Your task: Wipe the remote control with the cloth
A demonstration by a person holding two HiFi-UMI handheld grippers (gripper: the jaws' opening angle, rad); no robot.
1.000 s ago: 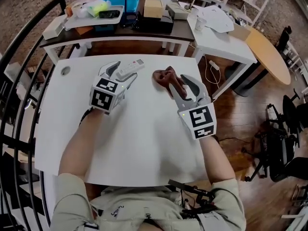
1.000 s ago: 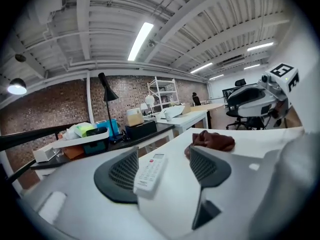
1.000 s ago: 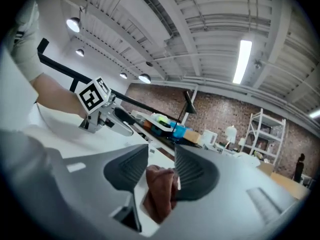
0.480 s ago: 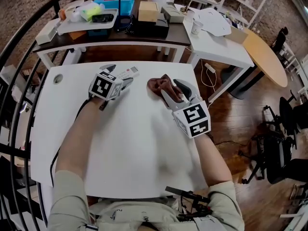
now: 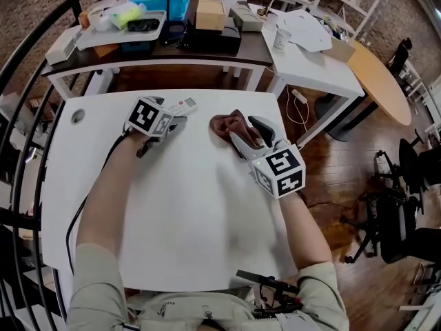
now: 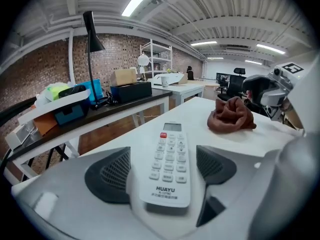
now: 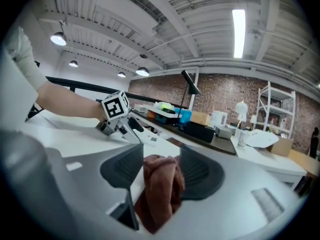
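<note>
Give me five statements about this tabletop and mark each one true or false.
1. The remote control lies buttons-up on the white table. True.
2. The cloth is draped over the remote control. False: it lies apart from it on the table.
3. The cloth is blue. False: it is reddish-brown.
4. A black desk lamp rises from the dark table behind. True.
5. The left hand-held gripper squeezes the remote control. False: its jaws, which have just been opening, stand clear on either side.
</note>
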